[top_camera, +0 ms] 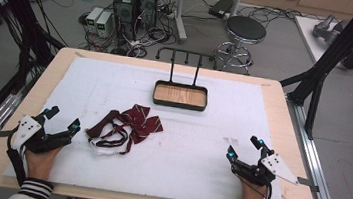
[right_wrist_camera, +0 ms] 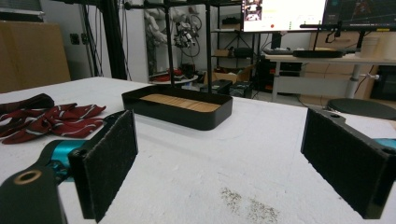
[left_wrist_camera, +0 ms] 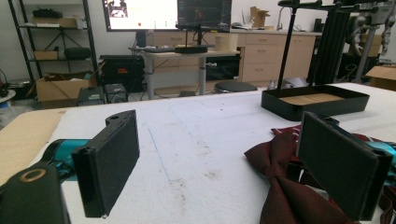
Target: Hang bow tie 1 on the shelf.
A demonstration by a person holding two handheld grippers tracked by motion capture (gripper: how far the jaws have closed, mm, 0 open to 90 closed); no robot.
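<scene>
Two grippers resting low on the white mat, one at each near corner, both with jaws spread wide and nothing between the pads. Left gripper (top_camera: pixel 63 122) parked just beside the bow tie (top_camera: pixel 128 127), which lies crumpled a little to its right and slightly ahead, maroon with pale stripes, its thin strap looped loose on the near side. Seen along the left gripper's own jaws, bow tie (left_wrist_camera: pixel 285 186) sits partly behind the right-hand pad, close but apparently not pinched. Right gripper (top_camera: pixel 245 148) well apart from the cloth, far off to its left across the bare mat; from its own camera, bow tie (right_wrist_camera: pixel 51 119) lies away to the left, with the black tray (right_wrist_camera: pixel 180 109) ahead and between. Tray (top_camera: pixel 180 96) with wooden floor and the hanger rack (top_camera: pixel 187 56) rising from its back edge stand farther out, beyond both grippers. Judged as the very start: nothing picked up yet, approach not begun. Next move probably calls for swinging the left gripper a little rightward and forward over a wing or the knot, then closing on a firm fold rather than the slack strap. Likely also needs the right gripper brought across to take the strap, since limp cloth sags and slips when lifted from one point alone.
</scene>
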